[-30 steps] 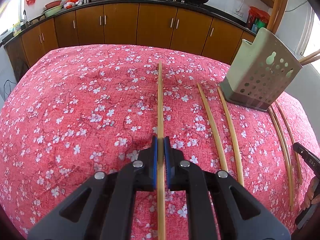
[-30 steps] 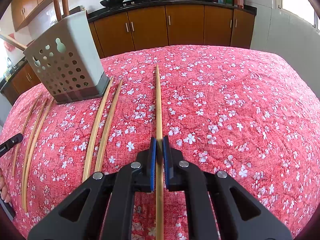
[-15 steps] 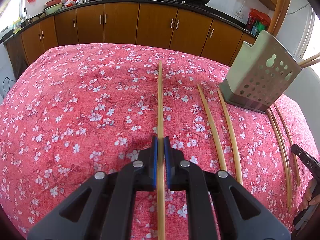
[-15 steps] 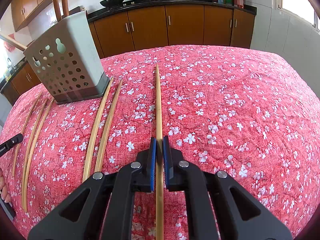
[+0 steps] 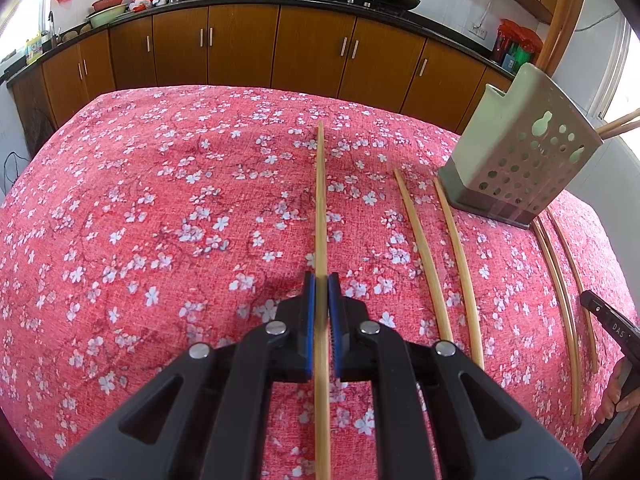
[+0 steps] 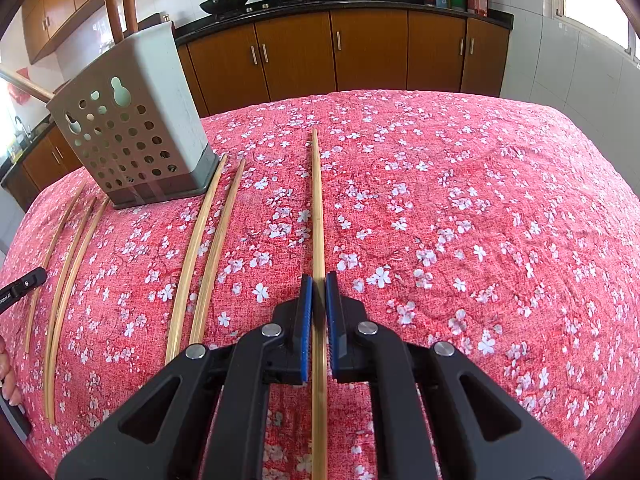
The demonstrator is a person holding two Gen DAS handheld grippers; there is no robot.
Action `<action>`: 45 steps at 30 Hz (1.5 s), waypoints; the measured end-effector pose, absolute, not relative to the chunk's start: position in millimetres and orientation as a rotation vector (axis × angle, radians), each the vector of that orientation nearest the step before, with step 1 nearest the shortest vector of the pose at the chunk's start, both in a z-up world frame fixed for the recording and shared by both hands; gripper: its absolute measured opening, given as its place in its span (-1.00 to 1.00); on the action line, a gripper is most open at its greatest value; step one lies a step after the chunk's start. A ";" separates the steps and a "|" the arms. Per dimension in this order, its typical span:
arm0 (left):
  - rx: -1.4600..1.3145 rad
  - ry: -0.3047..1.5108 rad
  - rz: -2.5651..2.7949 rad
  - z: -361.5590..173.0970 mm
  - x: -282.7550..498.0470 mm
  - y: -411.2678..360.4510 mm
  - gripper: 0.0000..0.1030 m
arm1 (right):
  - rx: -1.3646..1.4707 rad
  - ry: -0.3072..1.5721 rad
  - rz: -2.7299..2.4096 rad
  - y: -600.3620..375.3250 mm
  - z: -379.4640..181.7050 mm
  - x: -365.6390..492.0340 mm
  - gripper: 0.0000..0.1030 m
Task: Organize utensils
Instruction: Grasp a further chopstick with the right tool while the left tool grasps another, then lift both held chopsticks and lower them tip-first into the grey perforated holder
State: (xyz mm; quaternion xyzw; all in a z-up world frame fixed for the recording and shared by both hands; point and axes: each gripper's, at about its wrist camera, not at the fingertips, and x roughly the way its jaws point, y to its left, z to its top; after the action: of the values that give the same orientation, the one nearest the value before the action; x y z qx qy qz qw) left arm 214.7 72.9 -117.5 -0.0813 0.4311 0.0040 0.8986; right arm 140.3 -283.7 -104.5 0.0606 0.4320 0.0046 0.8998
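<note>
My left gripper (image 5: 321, 280) is shut on a bamboo chopstick (image 5: 320, 200) that points straight ahead, low over the red floral tablecloth (image 5: 160, 220). My right gripper (image 6: 319, 280) is likewise shut on another chopstick (image 6: 316, 200). A grey-green perforated utensil holder (image 5: 516, 152) (image 6: 132, 120) stands between the two grippers, with several chopsticks (image 6: 116, 0) sticking out of its top. Two loose chopsticks (image 5: 424, 256) (image 6: 200, 248) lie beside each held one. Whether the held chopsticks touch the cloth I cannot tell.
Further loose chopsticks (image 5: 560, 300) (image 6: 68, 264) lie on the holder's near side. A hand (image 5: 620, 392) and the other gripper's black body (image 5: 612, 324) (image 6: 20, 288) show at each frame's edge. Brown kitchen cabinets (image 5: 240, 44) with woks on the counter stand behind the table.
</note>
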 end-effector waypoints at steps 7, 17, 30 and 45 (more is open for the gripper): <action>-0.169 0.893 0.008 -117.2 214.9 72.6 -0.80 | 0.130 0.894 0.011 -283.9 -104.1 140.8 -0.85; -0.171 0.892 0.007 -117.0 214.5 74.2 -0.80 | 0.131 0.894 0.011 -283.5 -103.5 142.1 -0.85; -0.160 0.899 0.006 -115.6 215.4 70.4 -0.79 | 0.139 0.894 0.012 -283.6 -102.5 143.0 -0.85; -0.040 0.912 0.003 -111.2 183.6 53.8 -0.84 | 0.136 0.899 0.019 -277.2 -95.6 111.4 -0.85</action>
State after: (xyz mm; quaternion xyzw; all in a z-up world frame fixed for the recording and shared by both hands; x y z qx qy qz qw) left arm 183.6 53.8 -111.2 -0.0193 0.4404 0.0015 0.8976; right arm 111.4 -277.2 -95.6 0.0656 0.4340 0.0091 0.8985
